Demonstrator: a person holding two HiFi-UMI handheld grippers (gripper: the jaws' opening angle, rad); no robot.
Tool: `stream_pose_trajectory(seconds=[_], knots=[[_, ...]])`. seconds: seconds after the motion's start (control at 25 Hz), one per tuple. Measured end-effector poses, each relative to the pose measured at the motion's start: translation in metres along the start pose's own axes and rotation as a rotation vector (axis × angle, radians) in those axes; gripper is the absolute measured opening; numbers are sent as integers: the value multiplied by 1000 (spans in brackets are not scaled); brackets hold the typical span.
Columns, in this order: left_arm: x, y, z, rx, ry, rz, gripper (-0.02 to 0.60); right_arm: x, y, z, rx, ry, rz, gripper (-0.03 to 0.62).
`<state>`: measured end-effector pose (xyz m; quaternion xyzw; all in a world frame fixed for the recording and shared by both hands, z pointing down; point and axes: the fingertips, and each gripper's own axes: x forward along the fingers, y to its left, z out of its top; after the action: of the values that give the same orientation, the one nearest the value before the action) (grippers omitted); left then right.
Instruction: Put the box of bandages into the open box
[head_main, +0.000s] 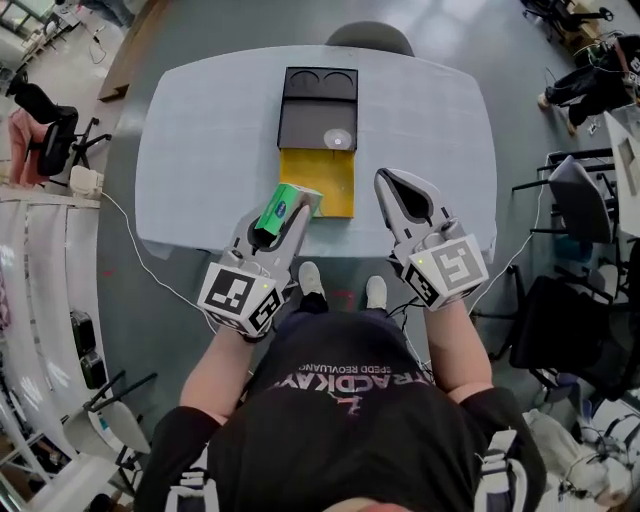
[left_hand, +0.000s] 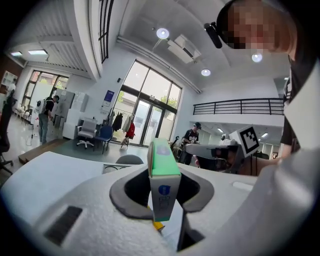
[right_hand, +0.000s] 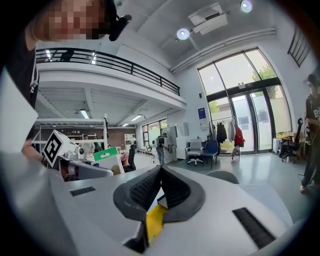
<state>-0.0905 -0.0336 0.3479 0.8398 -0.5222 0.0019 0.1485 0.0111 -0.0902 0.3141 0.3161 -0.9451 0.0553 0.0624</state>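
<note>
Green-topped box of bandages (head_main: 281, 208), label print illegible, sits clamped in left gripper (left_hand: 162, 185) at yellow open box (head_main: 332, 185) corner; right gripper (right_hand: 159, 172) closed, empty.

Counter (head_main: 200, 140): pale top with rounded corners, centred in the head view. A grey chair back (head_main: 369, 37) is noted at its far edge. A black office chair (head_main: 52, 128) is recorded far left on the grey floor (head_main: 130, 330). A white cable (head_main: 135, 250) is trailed across the floor past the counter's left end. Dark chairs (head_main: 572, 190) are seen at right. Glass doors (left_hand: 145, 117), a balcony railing (left_hand: 240, 106) and round ceiling lights (left_hand: 162, 33) are shown in the left gripper view.
</note>
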Motion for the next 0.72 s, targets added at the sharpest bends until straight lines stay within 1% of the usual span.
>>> stream_pose_trajectory(seconds=[0.16,0.4,0.72], knots=[[16,22,-17,-48,47,-54,101,15,-7,-12,26,26,-59,11],[42,43,-50,-90,117,-107,101,23,-14,-38,54,77,-128,11],[71,61,-100,-144,224,-145,101,27,-22,-69,103,125,-192,11]])
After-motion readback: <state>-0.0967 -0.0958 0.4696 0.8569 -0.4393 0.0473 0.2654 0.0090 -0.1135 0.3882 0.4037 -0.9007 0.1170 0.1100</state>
